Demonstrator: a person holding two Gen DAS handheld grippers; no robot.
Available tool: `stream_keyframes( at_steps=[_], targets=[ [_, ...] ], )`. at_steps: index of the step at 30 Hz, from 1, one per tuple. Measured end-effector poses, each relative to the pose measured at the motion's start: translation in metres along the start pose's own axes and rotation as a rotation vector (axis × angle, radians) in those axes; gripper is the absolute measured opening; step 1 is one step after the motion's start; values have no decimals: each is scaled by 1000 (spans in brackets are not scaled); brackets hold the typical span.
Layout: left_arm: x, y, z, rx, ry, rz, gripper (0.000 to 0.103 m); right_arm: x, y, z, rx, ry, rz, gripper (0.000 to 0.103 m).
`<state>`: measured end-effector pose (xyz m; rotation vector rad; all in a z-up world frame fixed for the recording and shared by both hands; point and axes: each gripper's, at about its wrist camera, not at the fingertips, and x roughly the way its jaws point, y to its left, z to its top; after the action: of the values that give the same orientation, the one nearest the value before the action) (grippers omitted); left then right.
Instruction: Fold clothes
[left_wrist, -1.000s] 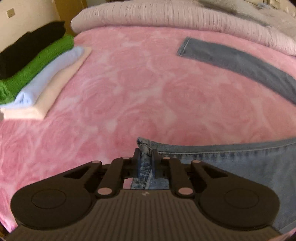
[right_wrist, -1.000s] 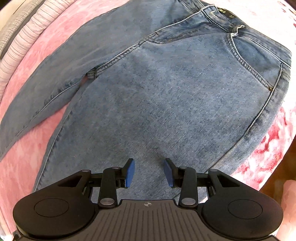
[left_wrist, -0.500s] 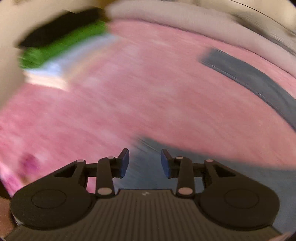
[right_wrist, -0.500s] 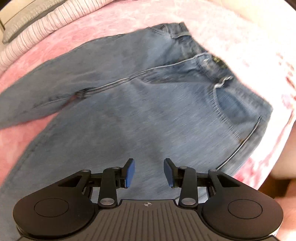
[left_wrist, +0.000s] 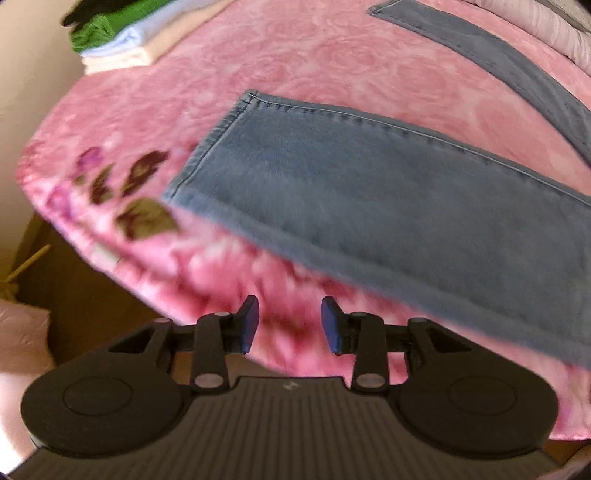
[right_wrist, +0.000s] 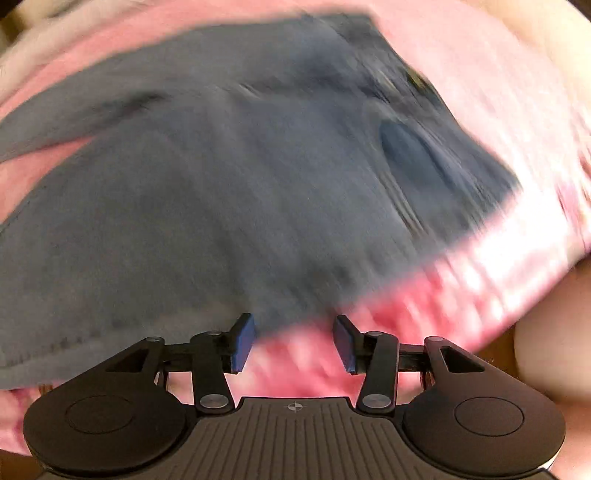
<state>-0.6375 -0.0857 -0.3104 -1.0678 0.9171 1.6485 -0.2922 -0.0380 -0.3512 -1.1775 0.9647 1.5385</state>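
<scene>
A pair of blue jeans lies flat on a pink blanket. In the left wrist view one leg (left_wrist: 388, 199) runs from its hem at centre left toward the right, and the other leg (left_wrist: 498, 62) crosses the top right. My left gripper (left_wrist: 290, 325) is open and empty, hanging over the blanket's near edge, short of the leg. The right wrist view is blurred: it shows the jeans' upper part (right_wrist: 240, 192) spread out, with the waist end at the right. My right gripper (right_wrist: 293, 343) is open and empty at the jeans' near edge.
Folded clothes (left_wrist: 125, 37) in black, green, pale blue and cream sit stacked at the blanket's far left corner. The pink blanket (left_wrist: 295, 55) hangs over the bed's near edge, with brown floor (left_wrist: 81, 288) below. A pale quilt (left_wrist: 546, 22) lies at the far right.
My left gripper let go of the leg hem, opened and pulled back off the bed edge. My right gripper stayed open and drew back toward the near edge of the jeans.
</scene>
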Motion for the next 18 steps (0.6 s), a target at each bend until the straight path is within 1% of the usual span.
stream_keyframes(
  at_steps=[1, 5, 7, 10, 12, 16, 18],
  targets=[
    [-15, -10, -5, 12, -8, -22, 33, -9, -7, -4, 7, 2, 6, 46],
    [-76, -52, -23, 59, -39, -110, 33, -63, -34, -20, -16, -54, 77, 46],
    [-106, -73, -33, 83, -54, -155, 33, -90, -43, -22, -16, -62, 112, 46],
    [-152, -104, -47, 118, -78, -221, 33, -136, -51, -22, -36, -108, 163, 46],
    [-182, -124, -56, 141, -94, -263, 34, -160, -56, -22, -61, -138, 178, 47],
    [-227, -137, -74, 135, -142, -272, 35, -199, -65, -25, -124, -173, 193, 47],
    [-241, -139, -83, 126, -151, -267, 35, -212, -69, -33, -147, -179, 190, 47]
  ],
)
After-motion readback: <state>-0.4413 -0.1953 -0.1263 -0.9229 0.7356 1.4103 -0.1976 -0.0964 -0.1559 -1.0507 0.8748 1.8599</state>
